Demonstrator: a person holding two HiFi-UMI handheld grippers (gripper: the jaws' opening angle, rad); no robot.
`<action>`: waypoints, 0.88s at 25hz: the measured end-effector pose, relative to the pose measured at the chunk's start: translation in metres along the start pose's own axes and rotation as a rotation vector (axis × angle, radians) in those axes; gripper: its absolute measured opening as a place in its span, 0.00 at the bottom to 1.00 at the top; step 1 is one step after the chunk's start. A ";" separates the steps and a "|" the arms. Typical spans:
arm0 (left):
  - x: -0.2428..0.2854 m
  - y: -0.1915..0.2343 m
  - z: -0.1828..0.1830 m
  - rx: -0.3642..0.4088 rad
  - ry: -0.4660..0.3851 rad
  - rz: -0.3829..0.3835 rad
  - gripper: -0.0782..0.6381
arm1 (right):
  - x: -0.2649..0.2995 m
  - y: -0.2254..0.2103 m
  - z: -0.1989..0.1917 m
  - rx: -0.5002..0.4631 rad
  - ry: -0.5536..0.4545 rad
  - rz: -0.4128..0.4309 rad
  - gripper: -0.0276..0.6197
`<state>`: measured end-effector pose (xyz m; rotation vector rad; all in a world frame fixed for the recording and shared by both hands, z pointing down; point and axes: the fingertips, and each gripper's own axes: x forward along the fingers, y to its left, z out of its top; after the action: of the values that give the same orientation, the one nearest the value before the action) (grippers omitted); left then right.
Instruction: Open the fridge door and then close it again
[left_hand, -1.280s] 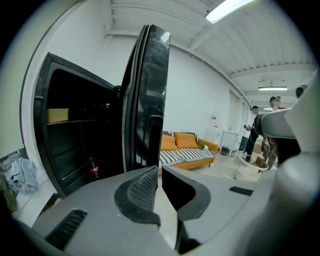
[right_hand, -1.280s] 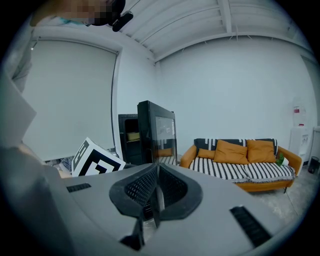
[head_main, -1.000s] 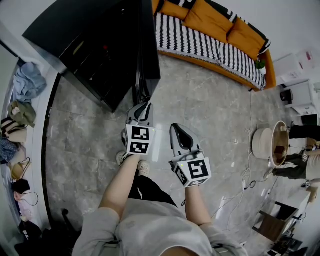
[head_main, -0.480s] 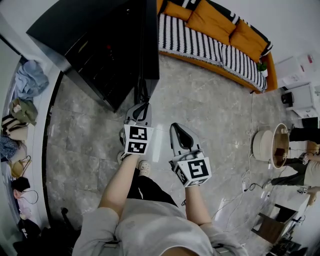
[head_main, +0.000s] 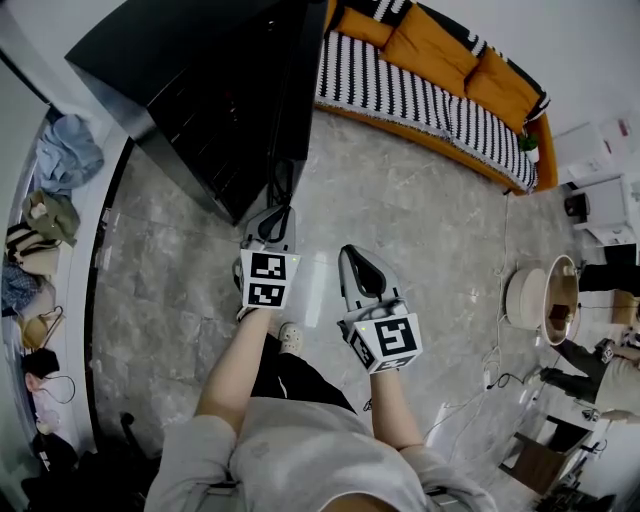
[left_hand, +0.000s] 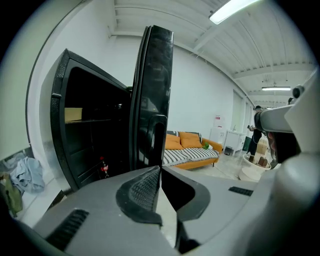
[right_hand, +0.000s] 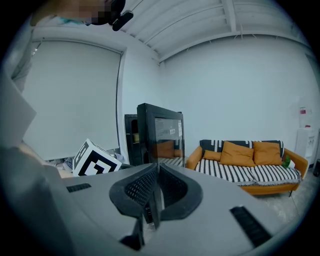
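The black fridge (head_main: 190, 90) stands at the upper left of the head view, and its door (head_main: 300, 100) hangs open, seen edge-on. My left gripper (head_main: 284, 212) is shut with nothing in it. Its tip sits just below the door's lower front edge; I cannot tell whether it touches. In the left gripper view the door (left_hand: 156, 95) rises straight ahead of the shut left gripper (left_hand: 160, 169), with the dark fridge interior (left_hand: 92, 135) to its left. My right gripper (head_main: 352, 257) is shut and empty, held over the floor to the right of the door. The right gripper (right_hand: 156, 167) faces the fridge (right_hand: 160, 135).
An orange sofa with a striped cover (head_main: 430, 75) lines the far wall. Clothes and bags (head_main: 45, 220) lie along the left wall. A round white table (head_main: 540, 290) and cables (head_main: 490, 350) are at the right. A cola bottle (left_hand: 103, 166) stands inside the fridge.
My left gripper has shifted a little to the left, towards the fridge, staying at the door's lower edge. The door leans slightly more towards the fridge. The right gripper has hardly moved.
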<state>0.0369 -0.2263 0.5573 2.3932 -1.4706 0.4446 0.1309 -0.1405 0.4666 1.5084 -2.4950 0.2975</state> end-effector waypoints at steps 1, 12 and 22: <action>-0.002 0.004 0.000 -0.002 0.000 0.006 0.13 | 0.002 0.002 0.000 -0.001 0.000 0.003 0.08; -0.017 0.052 -0.003 -0.019 -0.002 0.074 0.13 | 0.020 0.025 0.005 -0.012 0.001 0.036 0.08; -0.029 0.098 -0.004 -0.022 0.001 0.126 0.13 | 0.041 0.047 0.012 -0.022 0.002 0.059 0.08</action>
<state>-0.0634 -0.2439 0.5579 2.2918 -1.6234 0.4551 0.0700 -0.1575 0.4639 1.4275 -2.5367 0.2802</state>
